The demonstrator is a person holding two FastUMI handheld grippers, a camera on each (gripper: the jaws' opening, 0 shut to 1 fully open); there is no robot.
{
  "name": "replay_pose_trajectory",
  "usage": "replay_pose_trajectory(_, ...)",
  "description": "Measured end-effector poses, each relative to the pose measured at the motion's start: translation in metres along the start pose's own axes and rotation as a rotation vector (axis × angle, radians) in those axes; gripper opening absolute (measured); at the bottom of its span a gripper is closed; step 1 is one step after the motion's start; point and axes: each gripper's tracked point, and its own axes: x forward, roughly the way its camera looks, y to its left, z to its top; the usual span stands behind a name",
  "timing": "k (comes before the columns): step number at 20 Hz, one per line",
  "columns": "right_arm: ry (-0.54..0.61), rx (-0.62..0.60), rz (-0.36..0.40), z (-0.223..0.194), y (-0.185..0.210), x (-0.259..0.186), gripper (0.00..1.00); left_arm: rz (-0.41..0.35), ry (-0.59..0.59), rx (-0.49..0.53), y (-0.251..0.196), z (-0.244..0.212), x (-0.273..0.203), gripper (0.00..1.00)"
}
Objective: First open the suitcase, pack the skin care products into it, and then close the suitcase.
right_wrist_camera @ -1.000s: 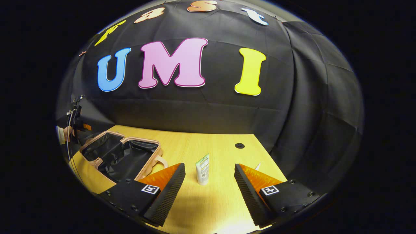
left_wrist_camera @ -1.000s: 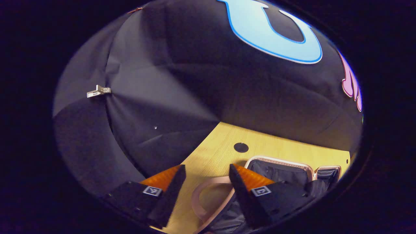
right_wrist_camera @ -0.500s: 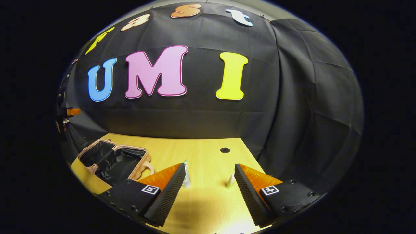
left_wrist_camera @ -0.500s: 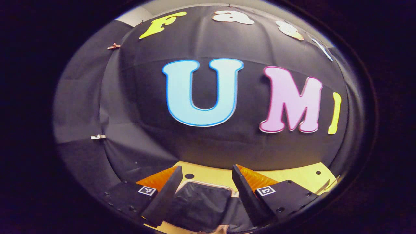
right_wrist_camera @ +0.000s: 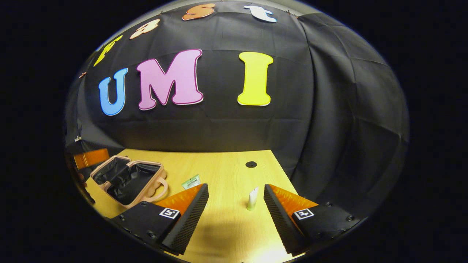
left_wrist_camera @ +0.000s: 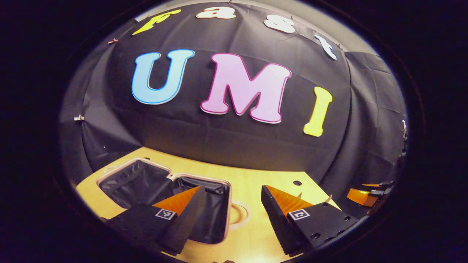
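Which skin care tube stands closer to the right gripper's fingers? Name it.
The small white tube with the pale green base, upright just inside the right gripper. The green-labelled tube sits farther back, toward the suitcase.

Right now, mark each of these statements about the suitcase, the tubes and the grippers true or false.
1. The pink suitcase with black lining lies open on the wooden table. True.
2. The small white tube with a green base is inside the suitcase. False: it stands upright on the table.
3. The right gripper is shut on that tube. False: it is open and holds nothing.
4. The left gripper is open. True.
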Motion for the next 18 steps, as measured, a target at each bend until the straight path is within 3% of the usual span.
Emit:
replay_pose_trajectory(3, 0.028, 0.017, 0.005, -0.014, -0.011, 0.011, 0.96, -0.104, 0.074, 0.037, -0.056, -0.049, 0.014, 0.96)
replay_pose_trajectory(9, 0.095, 0.045, 0.01, -0.051, -0.025, 0.044, 0.96, -0.256, 0.197, 0.122, -0.128, -0.116, 0.079, 0.96)
replay_pose_trajectory(15, 0.165, 0.067, 0.003, -0.089, -0.032, 0.093, 0.98, -0.273, 0.274, 0.156, -0.158, -0.167, 0.159, 0.95)
replay_pose_trajectory(16, 0.171, 0.068, -0.002, -0.093, -0.034, 0.1, 0.97, -0.26, 0.283, 0.168, -0.159, -0.171, 0.165, 0.87)
replay_pose_trajectory(17, 0.172, 0.072, -0.007, -0.096, -0.035, 0.106, 0.98, -0.249, 0.289, 0.176, -0.161, -0.175, 0.173, 0.92)
replay_pose_trajectory(18, 0.18, 0.075, -0.012, -0.1, -0.036, 0.113, 0.98, -0.226, 0.29, 0.187, -0.16, -0.178, 0.178, 0.86)
